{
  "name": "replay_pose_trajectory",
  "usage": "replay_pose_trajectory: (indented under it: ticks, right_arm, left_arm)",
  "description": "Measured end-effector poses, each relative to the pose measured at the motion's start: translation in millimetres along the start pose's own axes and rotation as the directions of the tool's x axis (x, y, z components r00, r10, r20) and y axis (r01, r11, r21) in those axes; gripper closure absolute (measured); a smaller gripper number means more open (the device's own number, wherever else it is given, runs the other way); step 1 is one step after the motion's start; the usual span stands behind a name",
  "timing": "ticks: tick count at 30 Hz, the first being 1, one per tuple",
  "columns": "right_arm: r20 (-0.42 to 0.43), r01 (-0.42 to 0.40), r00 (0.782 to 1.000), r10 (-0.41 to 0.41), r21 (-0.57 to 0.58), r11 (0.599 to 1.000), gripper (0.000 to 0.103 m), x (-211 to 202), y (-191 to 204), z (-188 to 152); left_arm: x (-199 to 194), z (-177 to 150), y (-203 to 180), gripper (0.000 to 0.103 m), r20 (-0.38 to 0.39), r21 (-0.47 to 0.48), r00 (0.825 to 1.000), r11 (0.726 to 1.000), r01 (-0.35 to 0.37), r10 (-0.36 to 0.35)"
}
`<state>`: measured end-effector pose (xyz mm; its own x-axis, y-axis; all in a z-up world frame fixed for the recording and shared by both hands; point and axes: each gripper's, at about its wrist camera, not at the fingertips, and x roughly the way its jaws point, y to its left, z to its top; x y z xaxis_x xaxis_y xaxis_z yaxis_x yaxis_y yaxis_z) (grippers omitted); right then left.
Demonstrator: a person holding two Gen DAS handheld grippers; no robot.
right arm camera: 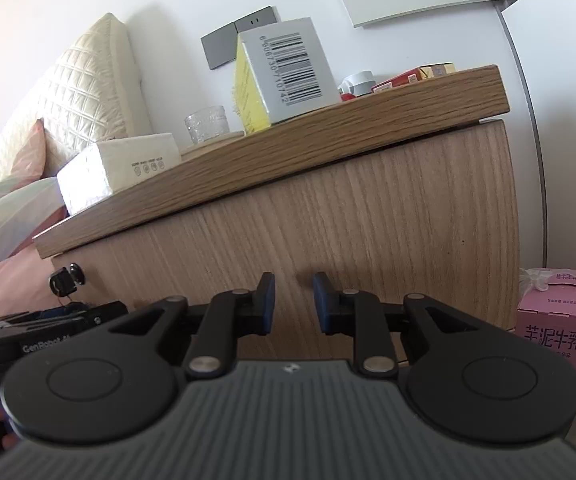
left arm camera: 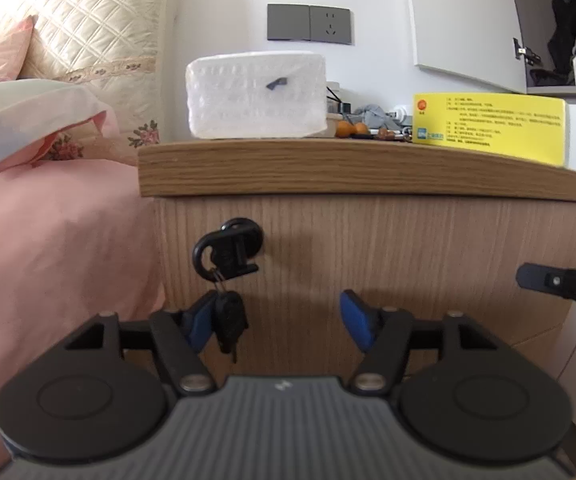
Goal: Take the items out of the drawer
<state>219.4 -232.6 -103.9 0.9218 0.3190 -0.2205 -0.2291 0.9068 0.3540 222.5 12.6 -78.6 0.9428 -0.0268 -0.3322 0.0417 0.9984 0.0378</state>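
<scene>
The drawer (left arm camera: 367, 264), shut flush beneath the nightstand's tabletop (left arm camera: 327, 168), looks stiff and smooth-faced, its only hold the key (left arm camera: 228, 252) at 10 o'clock of the wide-open left claw (left arm camera: 276, 326); the right claw (right arm camera: 293, 304) is narrowly parted, empty.

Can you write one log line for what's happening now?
drawer: closed | key: in lock | left gripper: open, empty | right gripper: open, empty

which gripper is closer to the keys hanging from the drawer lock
Left. The left gripper sits open just below the keys, one fingertip beside them. The right gripper is off toward the drawer front's middle, well clear.
</scene>
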Motion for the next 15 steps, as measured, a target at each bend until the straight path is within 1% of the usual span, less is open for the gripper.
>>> replay_pose_trajectory:
  ticks: [3, 8, 15]
  right_arm:
    - [-0.005, -0.004, 1.0, 0.004, -0.007, 1.0, 0.079, -0.3, -0.8, 0.9]
    - [-0.017, -0.013, 1.0, 0.013, -0.017, 1.0, 0.078, -4.9, 0.5, 3.6]
    - [-0.025, -0.036, 0.999, 0.035, -0.017, 0.999, 0.078, -18.2, 4.7, 6.9]
  left_arm:
    - [0.4, 0.7, 0.8, 0.035, -0.007, 0.004, 1.0, 1.0, 0.007, -0.007]
    - [-2.5, 0.9, 3.6, 0.036, -0.015, -0.021, 1.0, 1.0, 0.004, -0.004]
    - [-33.2, 0.7, 0.8, 0.036, 0.028, -0.024, 1.0, 1.0, -0.006, 0.007]
